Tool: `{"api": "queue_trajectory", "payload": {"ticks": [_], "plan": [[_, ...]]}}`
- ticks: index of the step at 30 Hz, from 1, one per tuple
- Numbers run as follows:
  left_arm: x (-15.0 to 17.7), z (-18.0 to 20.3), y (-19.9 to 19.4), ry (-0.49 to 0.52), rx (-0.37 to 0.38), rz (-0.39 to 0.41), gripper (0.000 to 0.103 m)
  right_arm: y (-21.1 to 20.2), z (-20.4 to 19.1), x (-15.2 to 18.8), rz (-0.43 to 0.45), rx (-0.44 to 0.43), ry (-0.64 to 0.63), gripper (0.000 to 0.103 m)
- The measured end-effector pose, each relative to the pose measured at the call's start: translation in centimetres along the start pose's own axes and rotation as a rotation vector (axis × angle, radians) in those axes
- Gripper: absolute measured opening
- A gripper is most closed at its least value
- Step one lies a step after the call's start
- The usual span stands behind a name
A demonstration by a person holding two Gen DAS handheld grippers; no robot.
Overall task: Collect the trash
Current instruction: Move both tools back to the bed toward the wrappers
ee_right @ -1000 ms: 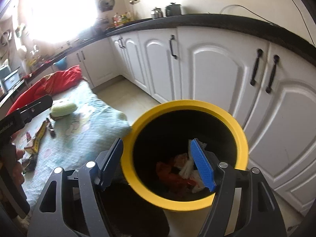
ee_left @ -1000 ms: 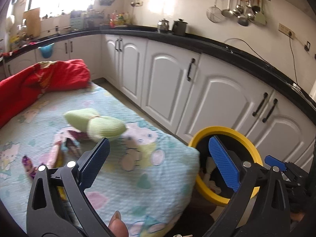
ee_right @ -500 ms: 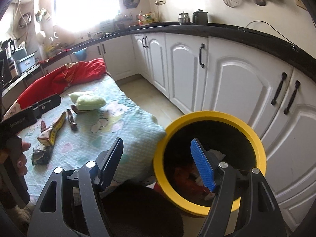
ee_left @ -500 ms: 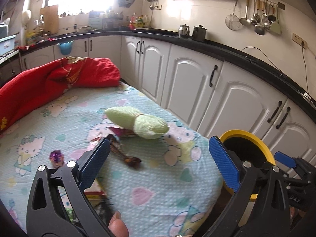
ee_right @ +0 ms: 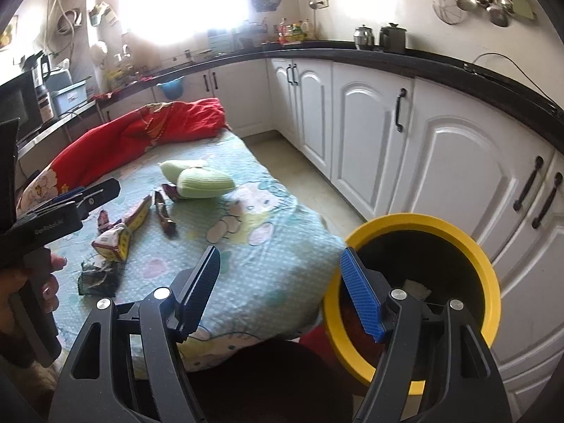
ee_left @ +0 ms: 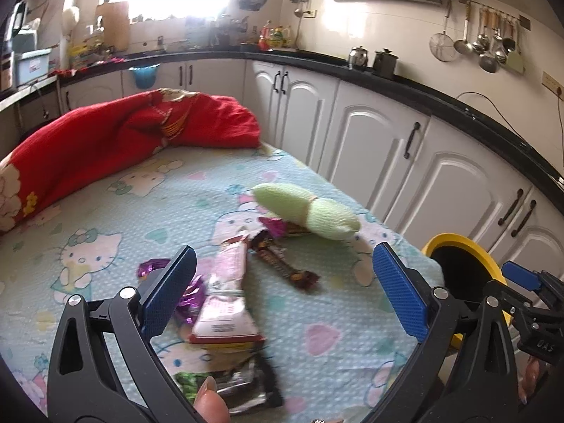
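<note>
Wrappers lie scattered on a bed (ee_left: 105, 190) covered with a pale blue cartoon-cat sheet, in a kitchen with white cabinets (ee_right: 373, 134) along the wall. The left gripper (ee_left: 282, 282) hangs above the trash with its blue-padded jaws wide apart and nothing between them. Under it lies a pink-and-white snack packet (ee_left: 225, 303), with a purple foil wrapper (ee_left: 190, 294) just beside it on the left, a dark brown bar wrapper (ee_left: 282, 264) to its right, and a crumpled dark-and-green wrapper (ee_left: 229, 384) nearest the camera. A light green stuffed cushion (ee_left: 310, 211) rests farther back, partly over a magenta wrapper (ee_left: 273, 225). A red blanket (ee_left: 116, 137) is bunched at the far end of the bed.

The right gripper (ee_right: 278, 285) sits off the near corner of the bed, its jaws also apart and empty, one finger in front of the sheet and the other in front of the rim of a yellow trash bin (ee_right: 490, 282). The bin stands on the floor just beside the bed, in front of the cabinets, and some trash shows inside it, white and red
</note>
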State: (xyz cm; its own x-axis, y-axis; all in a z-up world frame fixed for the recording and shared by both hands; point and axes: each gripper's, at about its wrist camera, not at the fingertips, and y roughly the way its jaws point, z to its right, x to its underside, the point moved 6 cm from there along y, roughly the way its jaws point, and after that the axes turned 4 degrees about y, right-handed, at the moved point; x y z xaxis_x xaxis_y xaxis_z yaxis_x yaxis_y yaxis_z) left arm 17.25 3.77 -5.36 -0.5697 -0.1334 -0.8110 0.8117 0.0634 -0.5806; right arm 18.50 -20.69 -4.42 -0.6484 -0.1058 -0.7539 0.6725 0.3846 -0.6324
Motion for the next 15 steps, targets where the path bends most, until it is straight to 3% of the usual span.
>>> {"api": "queue_trajectory", "payload": {"ticks": [15], "plan": [[1.1, -9.1, 1.1, -0.181, -0.107, -0.046, 0.092, 4.4, -7.9, -0.7, -0.056, -0.123, -0.099, 0.068]]}}
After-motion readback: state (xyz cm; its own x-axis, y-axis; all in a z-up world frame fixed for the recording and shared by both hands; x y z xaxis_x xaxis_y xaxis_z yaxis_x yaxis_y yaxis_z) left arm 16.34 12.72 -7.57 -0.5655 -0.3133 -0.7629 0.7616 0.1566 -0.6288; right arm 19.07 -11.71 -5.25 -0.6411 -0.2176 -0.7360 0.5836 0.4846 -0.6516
